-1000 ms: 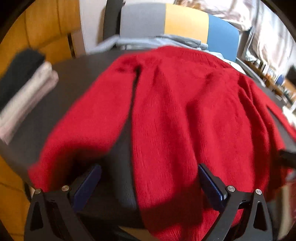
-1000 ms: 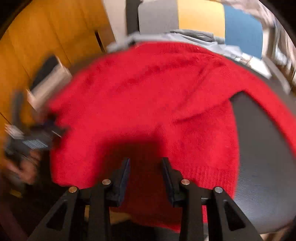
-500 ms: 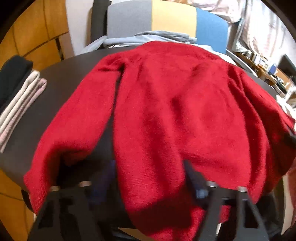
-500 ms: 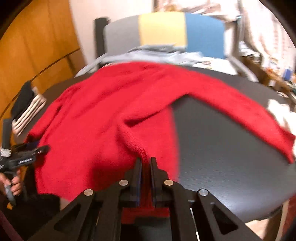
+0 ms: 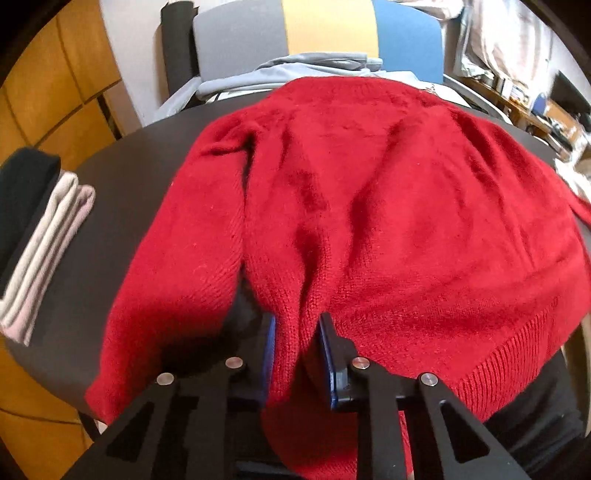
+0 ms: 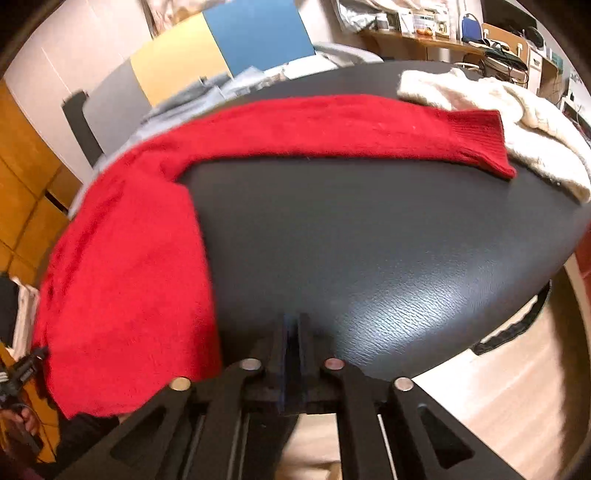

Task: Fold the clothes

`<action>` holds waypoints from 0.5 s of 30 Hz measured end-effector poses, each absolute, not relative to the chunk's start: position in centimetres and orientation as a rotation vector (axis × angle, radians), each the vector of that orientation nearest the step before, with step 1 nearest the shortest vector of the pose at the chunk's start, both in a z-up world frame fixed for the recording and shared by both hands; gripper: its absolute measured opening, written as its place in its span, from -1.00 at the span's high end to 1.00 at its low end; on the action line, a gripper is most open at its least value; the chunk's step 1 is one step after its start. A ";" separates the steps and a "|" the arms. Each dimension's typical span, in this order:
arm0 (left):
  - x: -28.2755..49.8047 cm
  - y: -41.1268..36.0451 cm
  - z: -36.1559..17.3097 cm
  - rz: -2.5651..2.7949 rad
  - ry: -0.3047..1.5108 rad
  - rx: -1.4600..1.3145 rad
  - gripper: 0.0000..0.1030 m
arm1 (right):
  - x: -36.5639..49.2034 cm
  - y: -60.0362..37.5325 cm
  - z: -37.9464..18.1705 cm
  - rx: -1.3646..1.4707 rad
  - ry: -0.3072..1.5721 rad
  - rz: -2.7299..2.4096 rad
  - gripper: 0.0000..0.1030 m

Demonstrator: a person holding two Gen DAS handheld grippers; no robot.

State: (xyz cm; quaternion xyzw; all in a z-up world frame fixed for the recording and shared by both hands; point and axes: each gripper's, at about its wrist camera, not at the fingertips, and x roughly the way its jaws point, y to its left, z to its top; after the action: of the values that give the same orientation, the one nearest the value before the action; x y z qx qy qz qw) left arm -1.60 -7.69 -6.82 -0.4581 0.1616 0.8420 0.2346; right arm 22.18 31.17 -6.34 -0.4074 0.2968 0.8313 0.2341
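Observation:
A red knit sweater [image 5: 388,206] lies spread on the round black table [image 5: 122,173], its hem hanging over the near edge. My left gripper [image 5: 295,325] is at that hem. Its jaws are closing, and the blue pads [image 5: 271,343] pinch a raised fold of the red knit. In the right wrist view the sweater's body [image 6: 122,266] lies at the left. One sleeve [image 6: 332,125] stretches right to its ribbed cuff [image 6: 476,136]. My right gripper [image 6: 293,321] hovers over bare tabletop [image 6: 369,240]. Its jaws are opening from a thin slit, with nothing between them.
A stack of folded black, white and pale pink clothes [image 5: 40,229] sits at the table's left edge. A cream knit [image 6: 498,110] lies at the far right, under the red cuff. A grey, yellow and blue chair [image 5: 325,33] holds light blue garments [image 5: 295,70] behind the table.
My left jaws went from wide open to pinching a fold at the hem. My right gripper let go of the sweater's edge, swung right over bare table and rolled.

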 end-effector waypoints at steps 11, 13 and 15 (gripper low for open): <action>-2.2 -6.3 -7.0 2.318 0.469 -1.208 0.01 | 12.2 24.3 -6.9 -1.446 0.529 2.508 0.45; -2.1 -6.4 -7.1 2.293 0.473 -1.207 0.01 | 13.3 22.8 -6.7 -1.492 0.421 2.516 0.46; -2.1 -7.3 -7.1 2.234 0.412 -1.232 0.01 | 13.9 22.2 -6.5 -1.565 0.356 2.501 0.46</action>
State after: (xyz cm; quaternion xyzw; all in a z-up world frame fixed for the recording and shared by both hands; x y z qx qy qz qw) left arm -2.07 -7.27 -7.09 -0.4585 0.1533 0.8311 0.2749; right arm 13.93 22.20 -6.46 -0.5248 0.1192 0.8385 0.0848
